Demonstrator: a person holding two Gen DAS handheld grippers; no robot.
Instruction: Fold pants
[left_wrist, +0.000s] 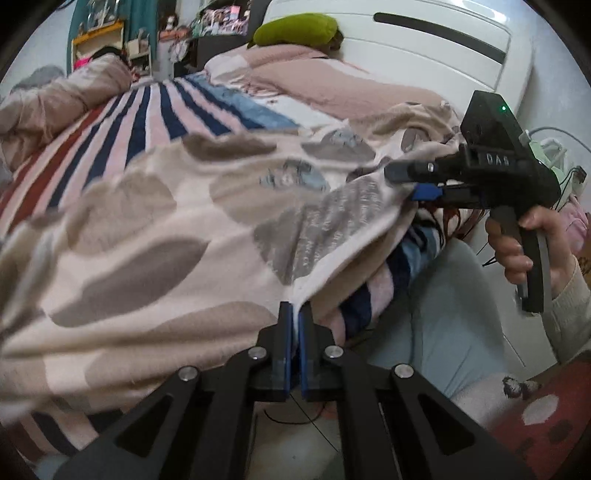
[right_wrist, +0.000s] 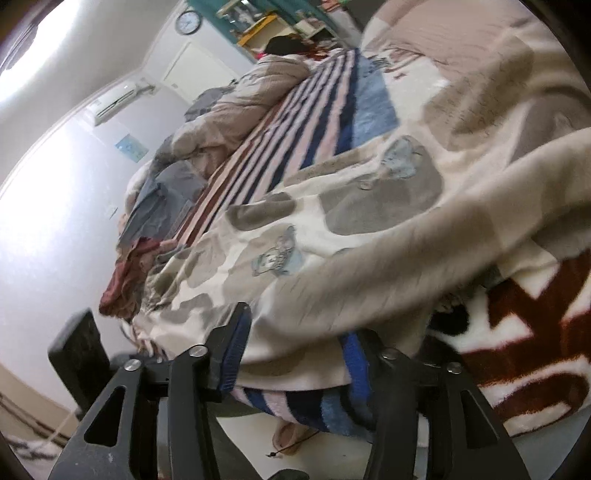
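The pants (left_wrist: 192, 221) are cream fleece with grey and beige patches and small bear prints, spread across the bed. At the near edge of the bed my left gripper (left_wrist: 295, 314) is shut, pinching the pants' hem between its blue pads. Further right along that same edge, a hand holds my right gripper (left_wrist: 410, 182) against the cloth. In the right wrist view the right gripper (right_wrist: 295, 347) has its jaws apart. The pants (right_wrist: 332, 236) lie between them and drape over the right finger, hiding most of it.
Under the pants lies a striped blanket (left_wrist: 155, 110) in pink, navy and red. A pink quilt (left_wrist: 317, 77), a green pillow (left_wrist: 295, 29) and a white headboard (left_wrist: 424, 48) are behind. A heap of clothes (right_wrist: 155, 206) sits on the far side. A leg in pale blue (left_wrist: 443, 314) stands by the bed.
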